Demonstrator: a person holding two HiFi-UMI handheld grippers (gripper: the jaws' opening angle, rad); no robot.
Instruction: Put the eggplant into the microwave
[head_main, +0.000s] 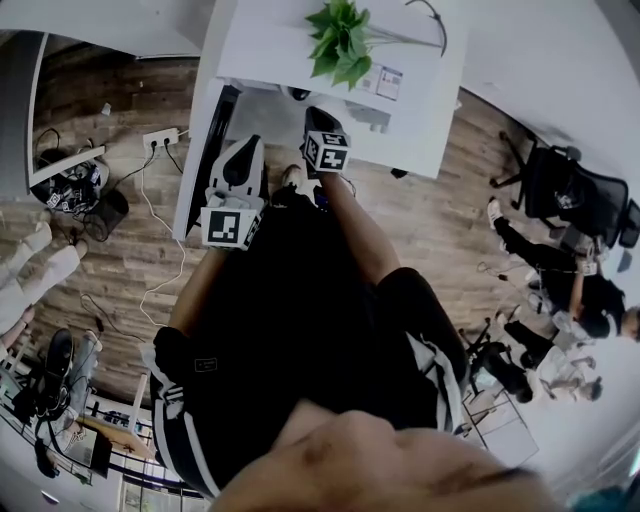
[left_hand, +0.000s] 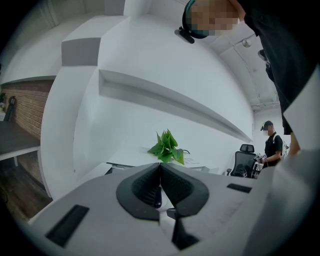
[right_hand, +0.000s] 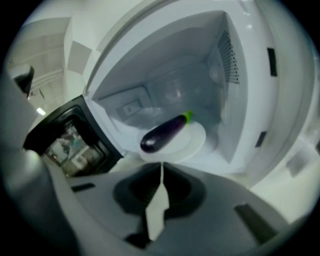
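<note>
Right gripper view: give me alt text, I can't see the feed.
A purple eggplant lies on the white turntable plate inside the open microwave, door swung left. The right gripper points at it, fingers shut and empty.

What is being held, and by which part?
Nothing: left gripper and right gripper are shut, empty. The purple eggplant lies on a white plate inside the white microwave.

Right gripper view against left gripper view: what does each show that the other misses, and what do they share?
Only the right gripper view: the open microwave, its door swung left, and the eggplant lying on the white plate inside. Only the left gripper view: a green plant, an office chair and a standing person. Shared: each shows its own gripper, the right gripper and the left gripper, jaws together with nothing between.
</note>
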